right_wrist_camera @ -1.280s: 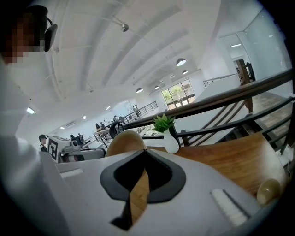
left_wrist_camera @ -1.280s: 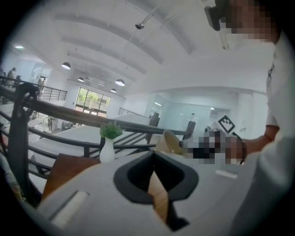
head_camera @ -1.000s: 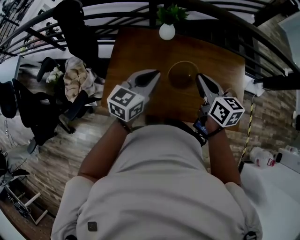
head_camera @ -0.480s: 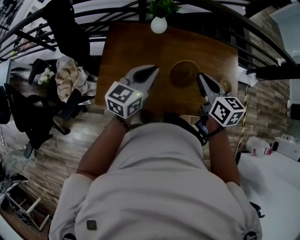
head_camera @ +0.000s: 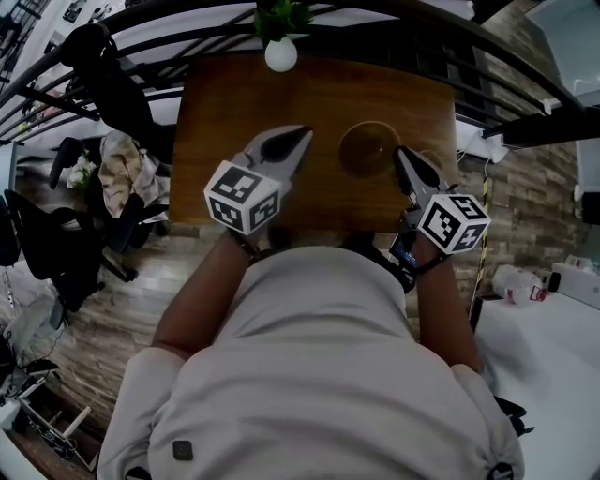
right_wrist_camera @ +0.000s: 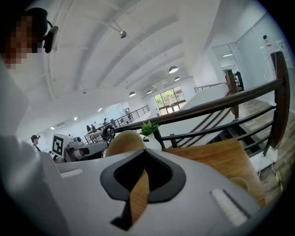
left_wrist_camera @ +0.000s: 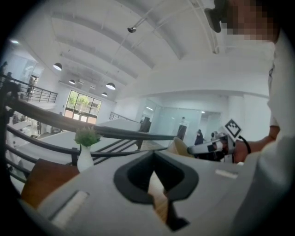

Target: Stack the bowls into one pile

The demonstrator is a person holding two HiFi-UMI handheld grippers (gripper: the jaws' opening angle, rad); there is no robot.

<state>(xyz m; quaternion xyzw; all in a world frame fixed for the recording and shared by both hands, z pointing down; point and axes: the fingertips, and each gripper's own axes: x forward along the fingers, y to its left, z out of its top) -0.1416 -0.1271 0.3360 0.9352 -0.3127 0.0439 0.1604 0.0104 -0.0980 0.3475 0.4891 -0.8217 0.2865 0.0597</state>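
1. The left gripper (head_camera: 302, 137) has its jaws together, tips meeting, with nothing between them. Its own view shows the same at the tips (left_wrist_camera: 153, 155); only table wood shows through the gap behind them.
2. The right gripper (head_camera: 401, 156) has its jaws together too and is empty. The tips are closed in its own view (right_wrist_camera: 144, 151), with wood grain behind.
3. The bowl (head_camera: 367, 148) is brown and sits upright on the wooden table (head_camera: 234, 103), in the near right part of the top. I can't tell whether it is one bowl or several nested.
4. The bowl lies between the two grippers. It is just beside the right gripper's tip, and contact isn't clear. It is apart from the left one.
5. The left gripper view shows the bowl (left_wrist_camera: 183, 147) as a tan curve next to the right gripper (left_wrist_camera: 208, 147). The right gripper view shows the bowl (right_wrist_camera: 124, 142) just past the jaw tips, with the left gripper (right_wrist_camera: 85, 150) to its left.
6. A white vase (head_camera: 280, 54) with a green plant (head_camera: 279, 17) stands at the table's far edge, well apart from the bowl.
7. Both grippers are over the near edge of the table and point away from the person.
8. A small tan round thing (right_wrist_camera: 240, 183) lies on the table at right. It is too small to identify.
9. A dark railing (head_camera: 141, 14) runs behind the table.
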